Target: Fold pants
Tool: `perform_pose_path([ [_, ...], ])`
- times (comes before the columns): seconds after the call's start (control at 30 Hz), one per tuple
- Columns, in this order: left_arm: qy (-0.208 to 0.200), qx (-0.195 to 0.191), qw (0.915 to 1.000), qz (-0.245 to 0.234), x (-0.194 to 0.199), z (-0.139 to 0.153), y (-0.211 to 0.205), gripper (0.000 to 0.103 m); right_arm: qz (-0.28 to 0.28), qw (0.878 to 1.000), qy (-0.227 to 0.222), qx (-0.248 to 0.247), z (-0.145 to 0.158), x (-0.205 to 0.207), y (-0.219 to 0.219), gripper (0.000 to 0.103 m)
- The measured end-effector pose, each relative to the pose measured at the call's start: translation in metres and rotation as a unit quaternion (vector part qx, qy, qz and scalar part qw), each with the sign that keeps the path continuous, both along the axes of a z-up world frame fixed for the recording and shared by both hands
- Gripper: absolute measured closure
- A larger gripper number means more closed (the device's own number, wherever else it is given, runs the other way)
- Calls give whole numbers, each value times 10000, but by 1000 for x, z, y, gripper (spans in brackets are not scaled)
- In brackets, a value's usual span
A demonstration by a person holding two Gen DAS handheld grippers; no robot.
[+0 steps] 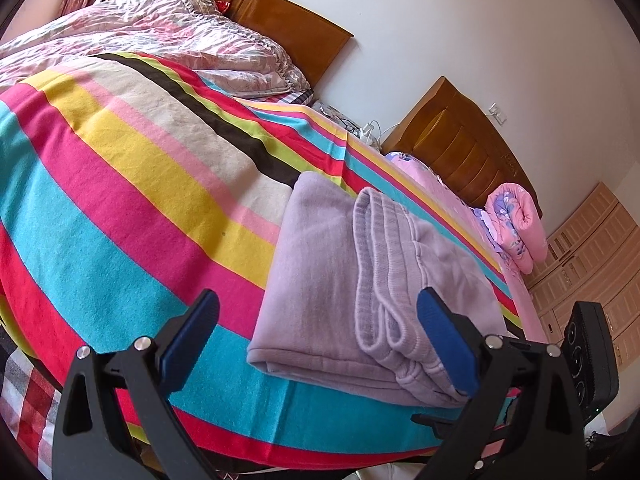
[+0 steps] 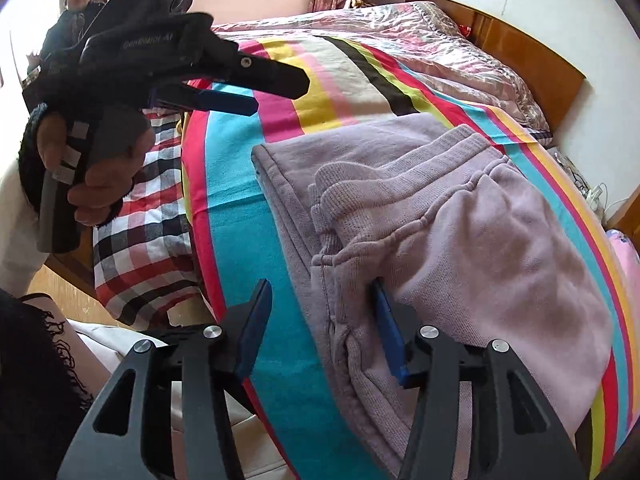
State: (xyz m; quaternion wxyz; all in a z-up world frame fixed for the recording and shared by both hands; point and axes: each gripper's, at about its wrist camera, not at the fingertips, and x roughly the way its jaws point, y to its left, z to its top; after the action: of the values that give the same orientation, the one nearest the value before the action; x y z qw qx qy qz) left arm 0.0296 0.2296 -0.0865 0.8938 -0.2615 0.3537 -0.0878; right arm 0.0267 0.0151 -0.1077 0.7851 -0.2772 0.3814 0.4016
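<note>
Bedroom: bed with a striped blanket [image 1: 132, 184] over it, wooden headboard [image 1: 280, 24] at the far end, checked sheet [image 2: 136, 216] showing at the near corner, crumpled pink quilt [image 1: 160, 36] piled toward the headboard. Lilac pants [image 1: 360, 292] lay folded into a compact multi-layer stack on the blanket, near its front edge and toward the right side; ribbed waistband on top, folded edges roughly aligned, top layer slightly puffy. Left gripper [image 1: 320, 344] had its jaws wide apart, held off the blanket, gripping nothing. Right gripper [image 2: 320, 328] also spread wide, one blue finger [image 2: 390, 336] tucked against the stack's near edge, not clamping cloth. Plenty of bare blanket left of the stack and beyond it; little margin between the stack and the front edge.
</note>
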Motion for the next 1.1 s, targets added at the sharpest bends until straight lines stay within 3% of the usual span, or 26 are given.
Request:
perform_pose_path([
  [0.17,-48,-8,10000,35,-5,3,4,4,251,9955,-689,-595,-9,-15,11,57],
  [0.37,-62,-35,9999,71,-7,3,7,4,105,9984,-369,-415,-5,-3,6,64],
  [0.47,-65,-34,10000,61,-8,3,7,4,96,9944,-754,-740,-11,-11,16,65],
  [0.57,-50,-27,10000,36,-9,3,6,4,-51,9941,-811,-718,-12,-11,17,65],
  [0.6,-45,-20,10000,29,-9,3,6,4,-191,9948,-770,-643,-11,-7,15,72],
  [0.67,-45,-9,10000,10,-10,3,5,4,-268,9941,-824,-645,-11,-6,14,76],
  [0.83,-48,-67,9999,-61,-8,3,2,4,-23,9779,-1736,-1162,-27,-26,26,70],
  [0.9,-17,-202,9997,-138,-7,3,1,4,-42,9759,-1862,-1140,-27,-27,25,75],
  [1.0,38,-748,9962,-437,-1,5,1,4,-153,9775,-1961,-762,-10,-25,14,87],
  [1.1,115,-1310,9864,-988,12,13,-5,2,-353,9744,-2191,-349,21,-26,1,88],
])
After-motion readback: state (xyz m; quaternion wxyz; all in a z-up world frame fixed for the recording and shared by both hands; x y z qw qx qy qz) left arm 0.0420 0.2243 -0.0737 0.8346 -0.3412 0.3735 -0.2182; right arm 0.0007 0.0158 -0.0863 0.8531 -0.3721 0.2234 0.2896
